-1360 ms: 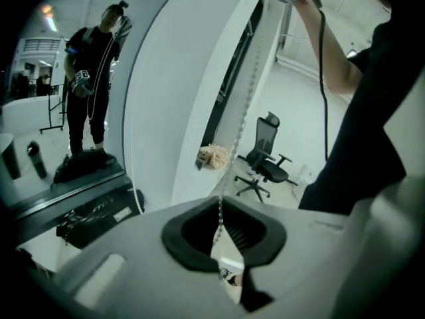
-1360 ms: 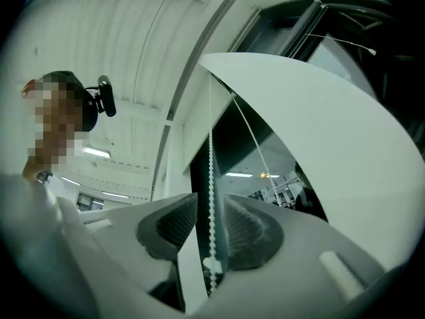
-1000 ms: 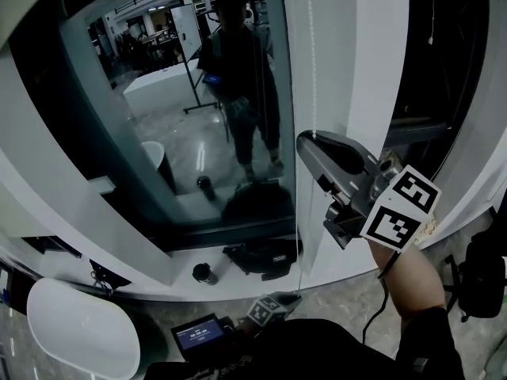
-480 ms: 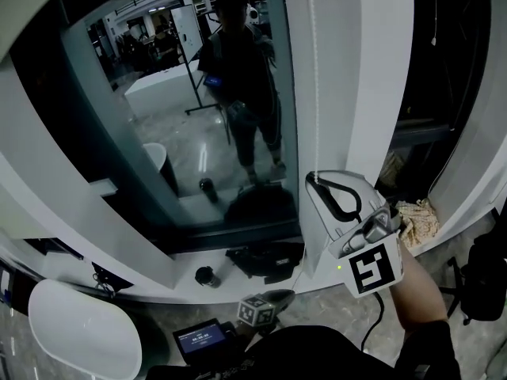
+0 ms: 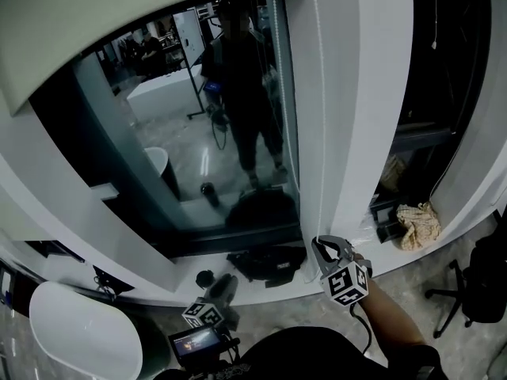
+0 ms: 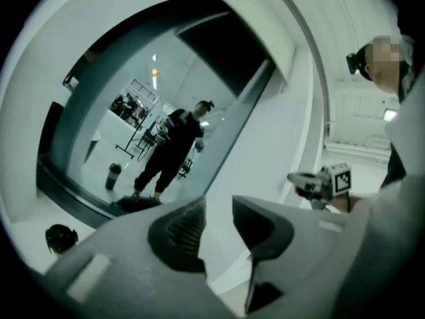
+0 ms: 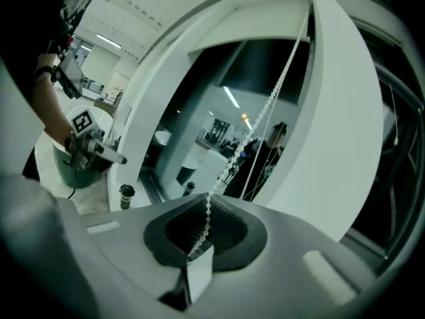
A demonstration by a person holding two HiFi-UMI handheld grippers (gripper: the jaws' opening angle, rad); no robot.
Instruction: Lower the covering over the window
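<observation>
Well, my left gripper (image 5: 223, 285) sits low and to the left of the white pillar (image 5: 356, 93). Its jaws have just been opening and now stand apart with nothing between them. I judge it is free to take a fresh hold higher up. My right gripper (image 5: 329, 248) is at the foot of the pillar with its jaws pinched together on the bead chain (image 7: 262, 118), which runs taut up the pillar's left edge. I read that grip as the pulling hand at the low end of a stroke, keeping the chain from slipping.

The blind (image 5: 119, 18) is left of the pillar, up at the top of the window (image 5: 198, 157). Only its pale lower edge shows there, and most of the glass below it is bare, so I reckon a good deal of lowering is left.

Far left of the pillar and below the sill (image 5: 119, 279) stands a rounded white chair (image 5: 79, 339). On the sill, nearer the pillar, are a dark cup (image 5: 204, 277) and a dark bag (image 5: 265, 261). The glass reflects a standing person and a lit room. Right of the pillar, a crumpled cloth (image 5: 418, 224) lies on a ledge under a dark pane, and an office chair (image 5: 467, 291) stands on the floor at the far right.
</observation>
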